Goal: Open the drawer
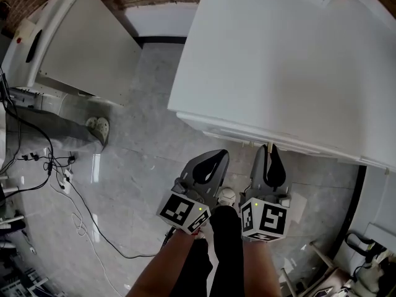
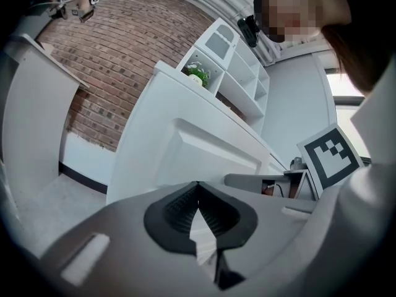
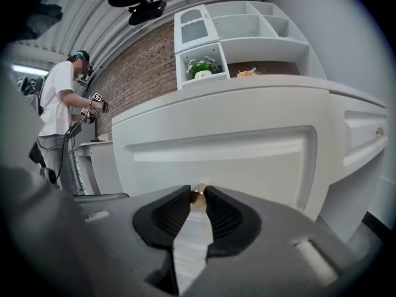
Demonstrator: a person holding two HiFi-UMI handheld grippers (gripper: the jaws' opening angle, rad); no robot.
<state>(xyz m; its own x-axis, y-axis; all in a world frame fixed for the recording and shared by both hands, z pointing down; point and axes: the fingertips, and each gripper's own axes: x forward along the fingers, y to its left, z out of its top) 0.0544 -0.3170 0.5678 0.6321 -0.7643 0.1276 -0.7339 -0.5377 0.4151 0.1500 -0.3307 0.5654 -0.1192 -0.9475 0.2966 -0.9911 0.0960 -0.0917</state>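
A white cabinet (image 1: pixel 278 54) carries a panelled drawer front (image 3: pixel 235 153) with a small brass knob (image 3: pixel 198 196). My right gripper (image 3: pixel 198 194) points at that front, and its black pads are closed on the knob at their very tips. In the head view the right gripper (image 1: pixel 270 147) reaches the cabinet's lower edge, where the knob (image 1: pixel 270 145) just shows. My left gripper (image 1: pixel 223 154) hangs beside it to the left, short of the cabinet. In its own view the left gripper (image 2: pixel 198 184) has its tips touching, with nothing between them.
A white desk (image 1: pixel 80 42) stands at the left, with cables (image 1: pixel 68 178) across the grey floor and another person's shoes (image 1: pixel 98 127) beside it. A person (image 3: pixel 59 110) stands by that desk. White shelves with a plant (image 3: pixel 204 67) sit on the cabinet against a brick wall.
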